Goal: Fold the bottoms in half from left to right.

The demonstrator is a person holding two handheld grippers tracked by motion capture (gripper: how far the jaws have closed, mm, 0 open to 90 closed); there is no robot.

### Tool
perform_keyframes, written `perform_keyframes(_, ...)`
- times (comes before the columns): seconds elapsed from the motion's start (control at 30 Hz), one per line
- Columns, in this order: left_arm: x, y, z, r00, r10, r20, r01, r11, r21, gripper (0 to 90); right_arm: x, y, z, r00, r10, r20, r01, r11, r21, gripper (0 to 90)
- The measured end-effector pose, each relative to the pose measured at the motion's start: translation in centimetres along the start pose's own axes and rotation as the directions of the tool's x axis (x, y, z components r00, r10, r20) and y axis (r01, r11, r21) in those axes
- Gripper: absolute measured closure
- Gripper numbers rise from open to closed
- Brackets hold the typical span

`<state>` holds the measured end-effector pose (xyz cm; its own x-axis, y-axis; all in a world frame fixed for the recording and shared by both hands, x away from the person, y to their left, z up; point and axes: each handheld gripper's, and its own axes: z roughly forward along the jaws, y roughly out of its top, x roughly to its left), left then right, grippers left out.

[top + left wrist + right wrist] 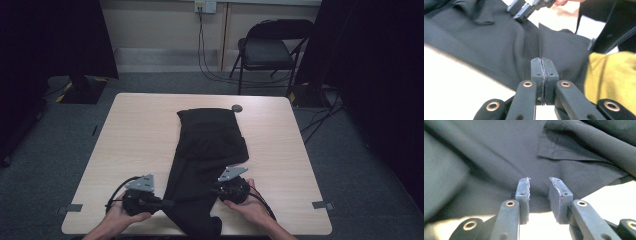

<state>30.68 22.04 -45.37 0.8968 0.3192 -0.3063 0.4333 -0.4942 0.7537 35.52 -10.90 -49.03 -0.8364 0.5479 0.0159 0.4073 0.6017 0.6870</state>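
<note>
A dark garment [207,160] lies lengthwise down the middle of a pale wooden bench [135,135], running from about 12 o'clock near the far edge to 6 o'clock, where its lower end drapes over the near edge. At the garment's 8 o'clock, the left gripper [167,203] points across at the cloth's left border, held by the person's left hand [117,216]; in the left gripper view its jaws are pressed flat together with a thin upright ridge of dark fabric rising from between the pads (the fold is plainly pinched). Further right, at the garment's 4 o'clock, the right gripper [539,185] rests at the cloth's right side, in the person's right hand [252,206]; in the right gripper view its jaws stand apart with a clear gap, hovering just above the fabric near a stitched hem corner, gripping nothing. A small dark round object [237,108] sits on the bench at the garment's 1 o'clock, just beside its top corner. Beyond the bench, at 1 o'clock, stands a black folding chair [270,50].
</note>
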Motion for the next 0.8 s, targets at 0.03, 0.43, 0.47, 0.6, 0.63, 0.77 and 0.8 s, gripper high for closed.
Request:
perform_keyframes(0.03, 0.0, -0.4, -0.5, 1.0, 0.0, -0.003, 0.0, 1.0, -0.002, 88.0, 0.0, 0.0, -0.1, 1.0, -0.002, 0.008, 0.002, 1.0, 0.007, 69.6)
perform_keyframes(0.43, 2.1, 2.0, 2.2, 0.9714, -0.094, -0.218, 0.096, 0.9954, -0.002, 56.1, 3.7, 1.1, 1.2, 0.9904, -0.092, -0.103, 0.09, 0.996, -0.023, 57.1)
perform_keyframes(0.47, 2.6, 2.0, 2.5, 0.9664, -0.107, -0.233, 0.112, 0.9937, 0.008, 56.2, 4.2, 1.1, 1.2, 0.9887, -0.102, -0.11, 0.1, 0.995, -0.022, 56.7)
perform_keyframes(0.6, 3.3, 1.6, 2.7, 0.9587, -0.148, -0.243, 0.156, 0.9876, 0.016, 54.0, 6.5, 1.2, 1.2, 0.9711, -0.156, -0.181, 0.151, 0.988, -0.039, 55.4)
perform_keyframes(0.63, 3.3, 1.5, 2.8, 0.9568, -0.143, -0.253, 0.154, 0.9879, 0.022, 54.0, 7.1, 1.2, 1.2, 0.9659, -0.166, -0.199, 0.16, 0.986, -0.046, 55.3)
perform_keyframes(0.77, 2.8, 1.6, 2.9, 0.9563, -0.132, -0.261, 0.14, 0.99, 0.013, 53.2, 9.6, 1.4, 1.2, 0.9281, -0.202, -0.312, 0.189, 0.979, -0.073, 53.4)
perform_keyframes(0.8, 2.7, 1.6, 3.0, 0.9589, -0.121, -0.257, 0.131, 0.9912, 0.022, 52.8, 9.8, 1.4, 1.1, 0.9273, -0.202, -0.315, 0.187, 0.979, -0.076, 53.4)
